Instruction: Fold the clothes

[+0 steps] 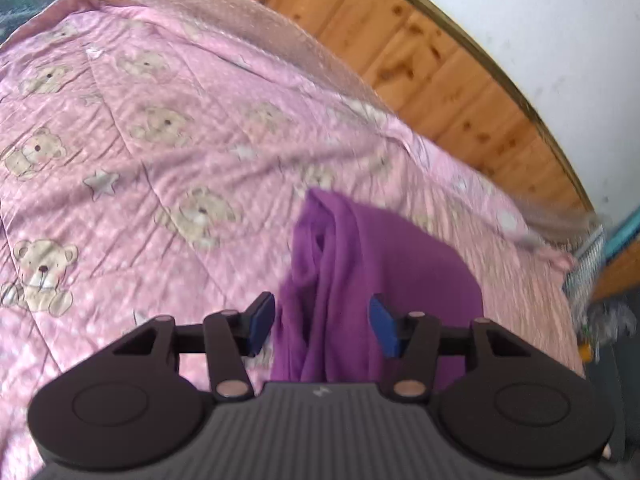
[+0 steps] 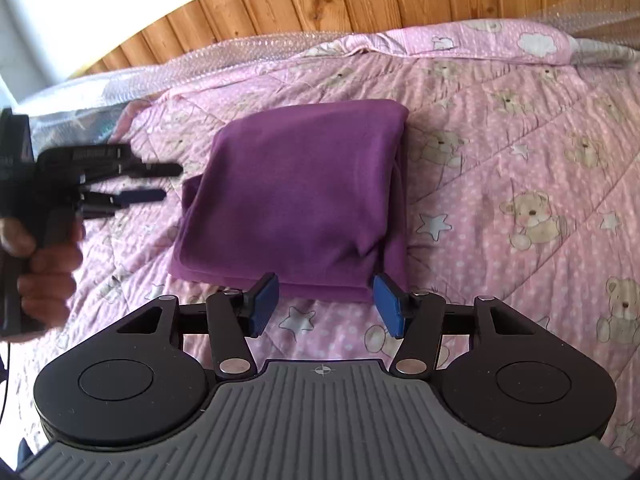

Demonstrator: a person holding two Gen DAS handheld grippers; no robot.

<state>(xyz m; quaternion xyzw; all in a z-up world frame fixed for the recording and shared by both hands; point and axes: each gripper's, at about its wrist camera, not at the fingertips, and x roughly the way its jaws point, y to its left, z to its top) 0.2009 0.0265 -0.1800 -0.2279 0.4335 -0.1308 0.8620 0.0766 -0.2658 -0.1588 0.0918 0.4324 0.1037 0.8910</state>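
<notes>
With the purple garment [image 2: 296,208] lying folded on the pink quilt [image 2: 520,152], we hold both grippers' jaws apart and empty, left gripper [image 2: 160,182] beside it, right gripper [image 2: 326,304] near, lifting clear without snagging.

Left gripper [image 1: 322,326]: black linkage arms, round copper-toned pivot pins, blue ribbed pads [image 1: 262,322] on the fingers. Two black circular discs flank a grey ribbed housing that carries a small pale logo at its top edge.

Right gripper [image 2: 325,306]: same build, black linkages, silver pivot pins, blue ribbed pads [image 2: 387,306], grey ribbed housing marked with a small crosshair symbol.

Right wrist view: the left gripper appears side-on as a blurred black body with a pistol-style handle, wrapped by the person's hand [image 2: 44,268]. A thin dark cable runs along the left frame edge.
</notes>
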